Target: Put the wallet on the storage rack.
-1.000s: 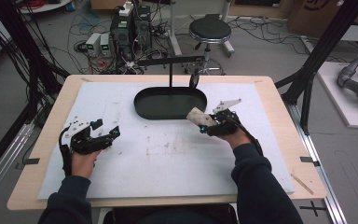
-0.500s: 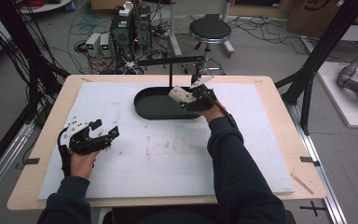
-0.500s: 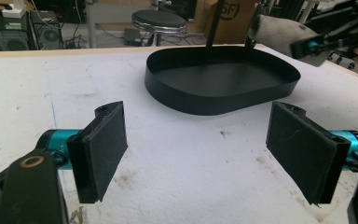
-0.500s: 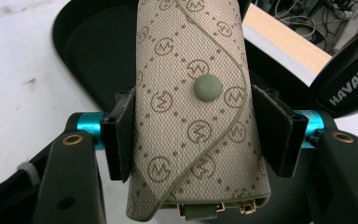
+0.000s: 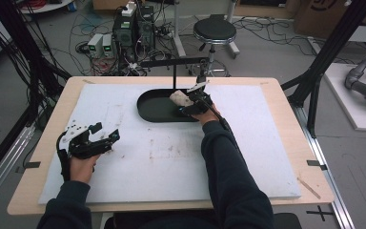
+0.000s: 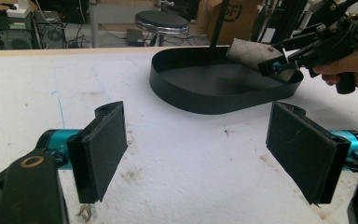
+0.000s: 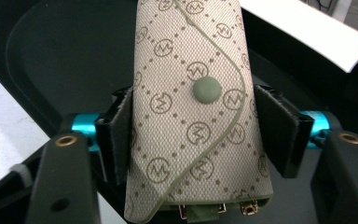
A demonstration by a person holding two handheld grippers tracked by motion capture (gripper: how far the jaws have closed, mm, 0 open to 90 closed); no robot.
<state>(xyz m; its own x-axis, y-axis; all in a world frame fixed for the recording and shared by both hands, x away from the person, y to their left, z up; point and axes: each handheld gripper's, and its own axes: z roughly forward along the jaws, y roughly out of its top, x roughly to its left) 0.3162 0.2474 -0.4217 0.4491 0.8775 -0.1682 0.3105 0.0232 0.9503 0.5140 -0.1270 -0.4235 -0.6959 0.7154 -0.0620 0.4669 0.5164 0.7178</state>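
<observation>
A beige patterned key pouch (image 7: 191,112) with a round snap button is clamped between the jaws of my right gripper (image 7: 193,128). In the high view the pouch (image 5: 180,98) and the right gripper (image 5: 187,102) hang over the right part of a black oval tray (image 5: 155,106). From the left gripper view the pouch (image 6: 249,52) sits above the tray's far rim (image 6: 200,100). My left gripper (image 5: 106,138) rests on the white mat at the left, its jaws wide open (image 6: 198,156) with nothing between them.
A black stand with a horizontal bar (image 5: 174,63) rises just behind the tray. The white foam mat (image 5: 171,157) covers most of the wooden table (image 5: 286,102). Beyond the table are a stool (image 5: 214,29), computers and cables on the floor.
My right gripper has carried the pouch from the mat right of the tray, leftward and forward, to over the tray. The left gripper has stayed in place.
</observation>
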